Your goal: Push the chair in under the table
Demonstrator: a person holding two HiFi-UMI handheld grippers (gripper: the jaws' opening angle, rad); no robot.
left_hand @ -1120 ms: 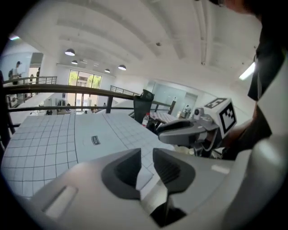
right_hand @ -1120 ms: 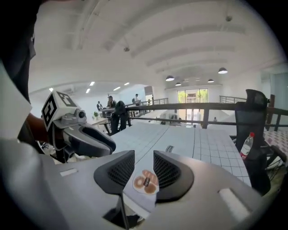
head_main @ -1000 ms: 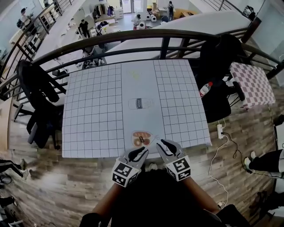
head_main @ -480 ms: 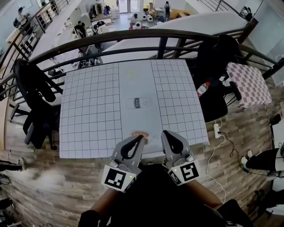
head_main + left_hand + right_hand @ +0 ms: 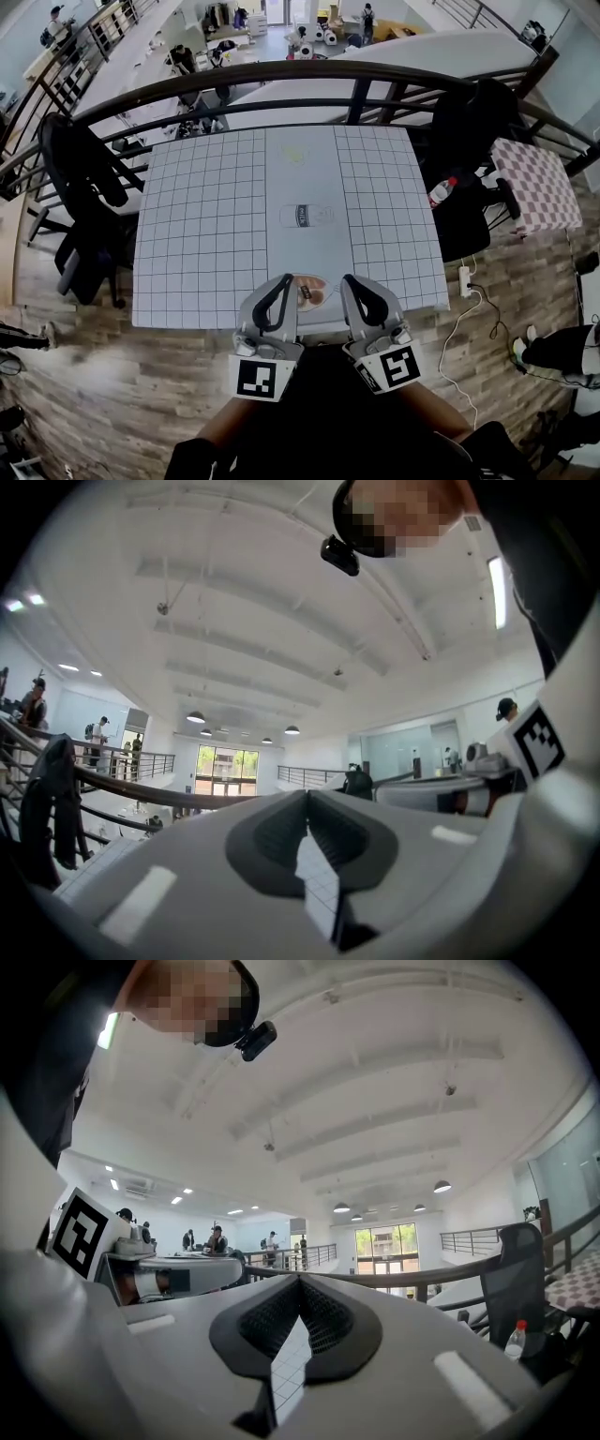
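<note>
Both tongs are pressed together and pinch nothing. The left gripper (image 5: 285,279) and right gripper (image 5: 348,279) are held level, side by side, over the near edge of the worktop (image 5: 206,234).

Chair: none shows at the near edge, where the person's body hides the floor. One dark chair with a jacket (image 5: 80,202) stands beside the left edge, and another (image 5: 466,220), with a bottle (image 5: 439,192) by it, stands beside the right edge. I cannot tell which one the task means. The scene fits a chair already tucked under the near side out of sight, or a side chair still standing out.

Judgement: any push goes best with the tongs kept shut, both set against the backrest at one height and square to the worktop's edge. The jacket and bottle could slip.

Against a second ago: the tongs were spread and angled down at the edge. Now they are shut, higher and levelled. The worktop is unchanged.
</note>
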